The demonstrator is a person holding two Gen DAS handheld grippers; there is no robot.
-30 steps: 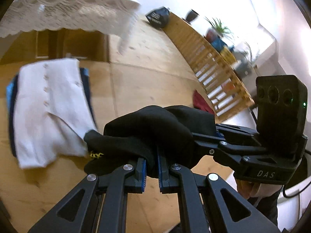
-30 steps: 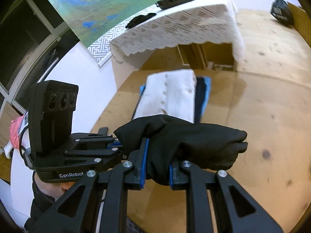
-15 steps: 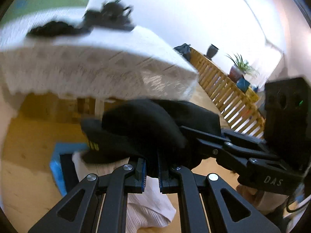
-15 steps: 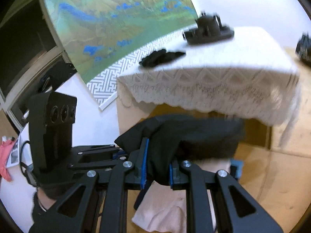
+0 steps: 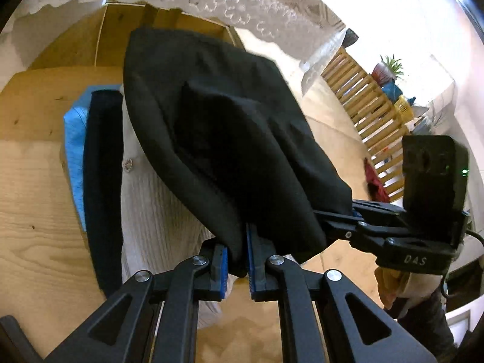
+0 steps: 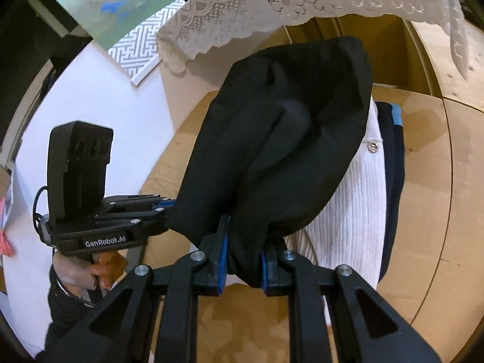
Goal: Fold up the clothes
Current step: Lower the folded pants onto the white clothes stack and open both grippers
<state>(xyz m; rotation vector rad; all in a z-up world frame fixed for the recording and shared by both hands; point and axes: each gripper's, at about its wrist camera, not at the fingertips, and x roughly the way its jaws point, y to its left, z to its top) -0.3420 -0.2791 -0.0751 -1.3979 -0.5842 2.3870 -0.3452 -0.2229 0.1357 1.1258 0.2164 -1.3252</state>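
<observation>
— What does each gripper have?
— The left gripper [image 5: 237, 260] is clamped on one edge of the black garment [image 5: 230, 139], and the right gripper [image 6: 242, 264] pinches its other edge — the folded cloth spreads forward from both.
— And where does the garment sit?
— Ahead of the fingers, over a stack on the wooden surface [image 5: 33, 187]: a white ribbed garment [image 6: 348, 220] on top, then a dark navy piece [image 5: 103, 187] and a light blue one [image 5: 74, 151]. Beyond hangs a lace tablecloth [image 6: 272, 6].
</observation>
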